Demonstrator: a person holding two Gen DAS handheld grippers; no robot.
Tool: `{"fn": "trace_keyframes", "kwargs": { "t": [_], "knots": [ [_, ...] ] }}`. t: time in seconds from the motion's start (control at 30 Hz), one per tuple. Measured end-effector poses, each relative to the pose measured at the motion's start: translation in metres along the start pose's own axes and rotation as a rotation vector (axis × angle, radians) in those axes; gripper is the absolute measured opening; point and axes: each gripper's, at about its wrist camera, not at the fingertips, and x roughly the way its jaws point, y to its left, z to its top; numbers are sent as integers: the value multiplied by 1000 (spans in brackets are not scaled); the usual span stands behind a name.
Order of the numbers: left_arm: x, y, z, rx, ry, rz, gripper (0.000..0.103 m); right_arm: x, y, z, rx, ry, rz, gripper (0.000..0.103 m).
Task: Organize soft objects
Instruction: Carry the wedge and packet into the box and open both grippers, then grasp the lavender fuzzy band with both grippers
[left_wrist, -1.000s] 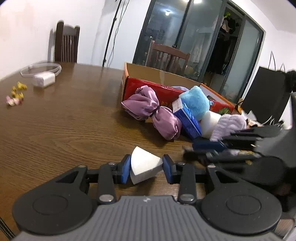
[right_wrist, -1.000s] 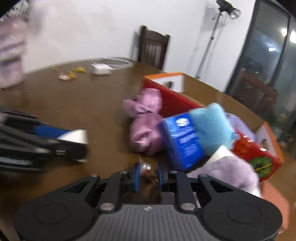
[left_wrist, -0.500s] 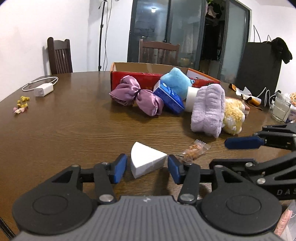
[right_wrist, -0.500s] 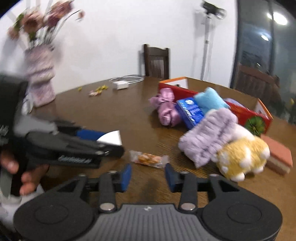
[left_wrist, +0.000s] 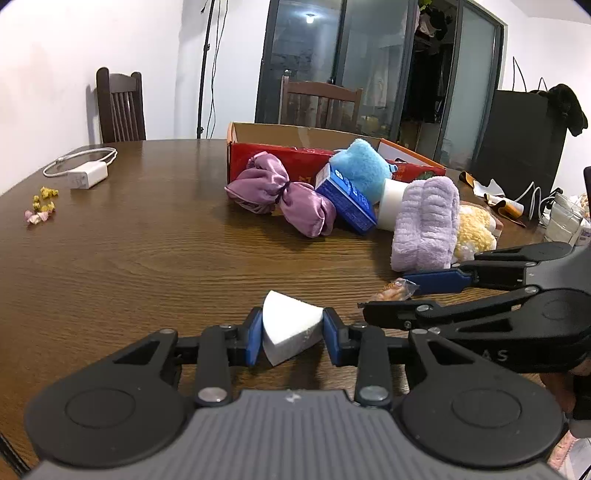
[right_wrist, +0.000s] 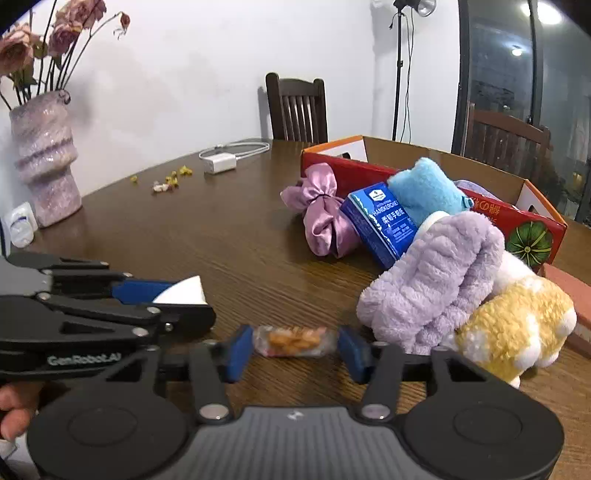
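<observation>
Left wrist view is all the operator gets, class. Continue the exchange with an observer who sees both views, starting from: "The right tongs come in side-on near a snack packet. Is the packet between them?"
Observer: Yes. The right wrist view shows the snack packet lying between the right tongs, which are open.
Operator: My left tongs grip the white wedge. Is anything off to my left?
Observer: A pink vase of dried flowers stands there, by the wall.
Operator: What is the blue pack?
Observer: Handkerchiefs, by the label on its front.
</observation>
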Motion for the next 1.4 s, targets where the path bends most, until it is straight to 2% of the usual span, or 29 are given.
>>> {"fn": "trace_keyframes", "kwargs": {
  "t": [0.27, 0.37, 0.43, 0.53, 0.63, 0.7, 0.73, 0.8, 0.83, 0.9, 1.0, 1.03, 1.1, 1.17, 1.23, 1.4],
  "knots": [
    [3, 3, 18, -6, -38, -30, 34, 0, 1, 1, -34, 6, 17, 39],
    [4, 13, 38, -32, -64, -76, 34, -13, -3, 9, -28, -38, 37, 39],
    [8, 20, 63, -29, -97, -111, 34, -25, -12, 22, -12, -88, 55, 39],
    [24, 28, 118, -6, -144, -156, 34, -42, -37, 58, -1, -175, 72, 39],
    [70, 35, 187, -13, -115, -168, 35, -36, -73, 106, -8, -210, 48, 39],
    [115, 32, 229, 37, -85, -133, 35, -12, -107, 145, 30, -191, 35, 39],
    [140, 33, 245, 28, -55, -110, 35, 5, -125, 164, 61, -167, 38, 39],
    [199, 38, 269, -25, 59, -76, 35, 50, -158, 198, 144, -108, 24, 39],
    [228, 41, 276, -80, 109, -28, 36, 79, -175, 213, 195, -64, 7, 39],
    [270, 39, 283, -79, 177, 20, 39, 125, -199, 230, 259, 3, -30, 39],
    [308, 36, 286, -76, 217, 45, 46, 186, -228, 236, 341, 93, -81, 40],
    [314, 37, 286, -86, 216, 75, 53, 201, -235, 236, 375, 117, -80, 43],
    [320, 43, 286, -109, 209, 94, 60, 220, -246, 232, 447, 134, -74, 47],
    [317, 50, 287, -121, 207, 73, 63, 224, -252, 230, 478, 127, -59, 54],
    [306, 53, 287, -113, 189, 70, 64, 217, -252, 230, 472, 103, -69, 58],
    [244, 56, 284, -102, 99, 85, 68, 168, -251, 233, 424, 39, -87, 59]
  ]
}}
